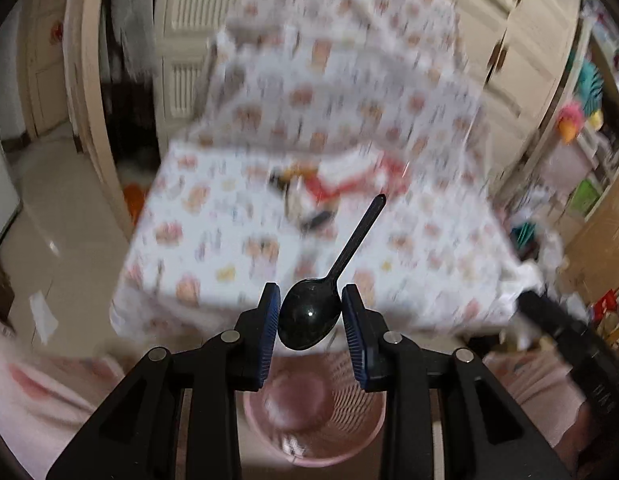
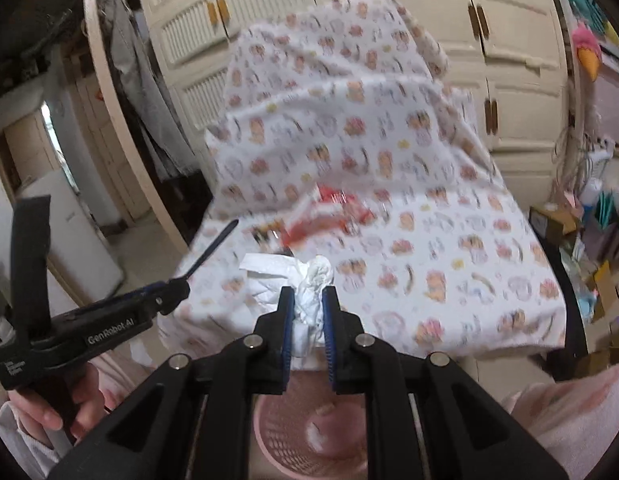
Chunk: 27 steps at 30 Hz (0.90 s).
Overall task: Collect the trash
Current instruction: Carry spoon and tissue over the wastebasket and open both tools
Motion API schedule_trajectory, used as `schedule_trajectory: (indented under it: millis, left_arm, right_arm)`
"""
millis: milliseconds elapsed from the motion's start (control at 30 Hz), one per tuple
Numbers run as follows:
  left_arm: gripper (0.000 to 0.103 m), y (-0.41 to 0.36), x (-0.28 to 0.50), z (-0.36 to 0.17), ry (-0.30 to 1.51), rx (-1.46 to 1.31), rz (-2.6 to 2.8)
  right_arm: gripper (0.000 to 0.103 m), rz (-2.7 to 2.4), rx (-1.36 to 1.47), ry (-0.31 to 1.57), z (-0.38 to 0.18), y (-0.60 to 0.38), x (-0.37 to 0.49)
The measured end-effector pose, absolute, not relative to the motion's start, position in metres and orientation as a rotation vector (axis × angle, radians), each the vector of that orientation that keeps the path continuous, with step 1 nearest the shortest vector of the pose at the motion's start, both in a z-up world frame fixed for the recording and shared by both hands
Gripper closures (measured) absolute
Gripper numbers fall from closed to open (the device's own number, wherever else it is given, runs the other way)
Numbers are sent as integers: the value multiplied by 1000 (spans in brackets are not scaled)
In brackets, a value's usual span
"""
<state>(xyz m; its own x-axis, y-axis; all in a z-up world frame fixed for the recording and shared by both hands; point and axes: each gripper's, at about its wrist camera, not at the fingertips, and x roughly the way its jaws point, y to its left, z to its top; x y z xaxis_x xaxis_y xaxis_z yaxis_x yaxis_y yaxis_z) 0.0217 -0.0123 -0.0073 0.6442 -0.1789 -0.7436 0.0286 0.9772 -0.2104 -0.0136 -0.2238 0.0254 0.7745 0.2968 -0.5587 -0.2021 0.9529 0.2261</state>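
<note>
My left gripper (image 1: 309,312) is shut on the bowl of a black plastic spoon (image 1: 309,314), whose handle slants up to the right. It hangs above a pink mesh waste basket (image 1: 369,436). From the right wrist view that same left gripper (image 2: 177,284) shows at the left, held by a hand, with the spoon handle (image 2: 213,246) sticking out. My right gripper (image 2: 308,300) is shut on a crumpled white tissue (image 2: 309,280), over the pink basket (image 2: 269,440). More trash, red-and-white wrappers (image 1: 341,184), lies on the patterned cloth-covered table (image 1: 213,232).
White louvred cupboard doors (image 2: 509,60) stand behind the table. Clutter of boxes and toys (image 2: 597,248) fills the right side. The person's pink-clothed legs (image 1: 37,396) flank the basket. A scrap of paper (image 1: 43,314) lies on the tiled floor at the left.
</note>
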Motion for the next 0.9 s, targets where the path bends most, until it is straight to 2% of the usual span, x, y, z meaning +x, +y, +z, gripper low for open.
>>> schedule_trajectory:
  millis: [133,267,467,900]
  left_arm:
    - [73,-8,24,-38,973,-219,-134]
    - [73,3,18,-44,984,-280,-114]
    - [73,-8,14,-56,1033,-217,-173]
    - [73,-36,37,-153,1378,-104,-173]
  right_arm:
    - [90,224,164,706,0,-227,5]
    - [90,268,200,783,-19,-224,15]
    - [89,333,179,897,-44,-208,18]
    - [89,257,112,1195,-137,-196,49]
